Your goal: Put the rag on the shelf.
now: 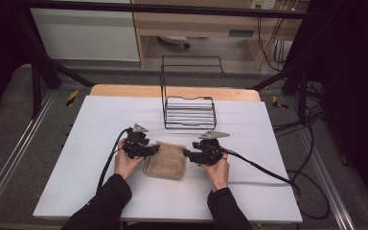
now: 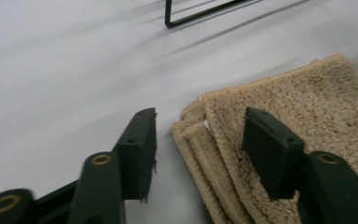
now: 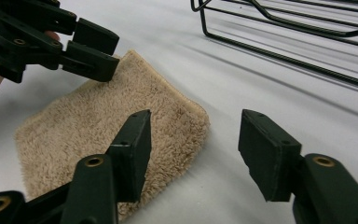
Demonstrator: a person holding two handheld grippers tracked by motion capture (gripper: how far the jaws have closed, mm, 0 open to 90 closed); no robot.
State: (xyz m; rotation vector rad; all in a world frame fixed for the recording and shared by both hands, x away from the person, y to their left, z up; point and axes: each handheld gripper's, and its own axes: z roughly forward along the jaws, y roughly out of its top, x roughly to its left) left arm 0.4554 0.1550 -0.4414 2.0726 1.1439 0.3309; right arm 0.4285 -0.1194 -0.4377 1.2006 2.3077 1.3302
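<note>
A: Jaws first, L side?

B: Left gripper is released, pads apart, nothing pinched. One jaw sits over bare table, the other hangs over the folded towel, so the gap straddles the towel's stacked edge. No pad presses on cloth as far as I can tell.

A: R side?

B: Right gripper likewise released, empty. One jaw is over the towel's near corner, the other over bare table. Towel lies to the left of that gap in the right gripper view.

A: Where's the towel overall?

B: Flat on the white table, between the two grippers, folded to a small rectangle w/ layered fold edges toward the left gripper. Long axis looks roughly front-to-back, slightly skewed; hard to call exactly. Left gripper is at its left edge, right gripper just off its right edge, so both abt equally near, L maybe a touch closer.

A: Room to move?

B: Wire rack stands behind the towel, apart from it, a clear strip between. Plenty of bare table left, right and toward the person. My guess: next move is lifting the towel by its sides toward the rack; the layers could slide apart if only the top one gets caught.
</note>
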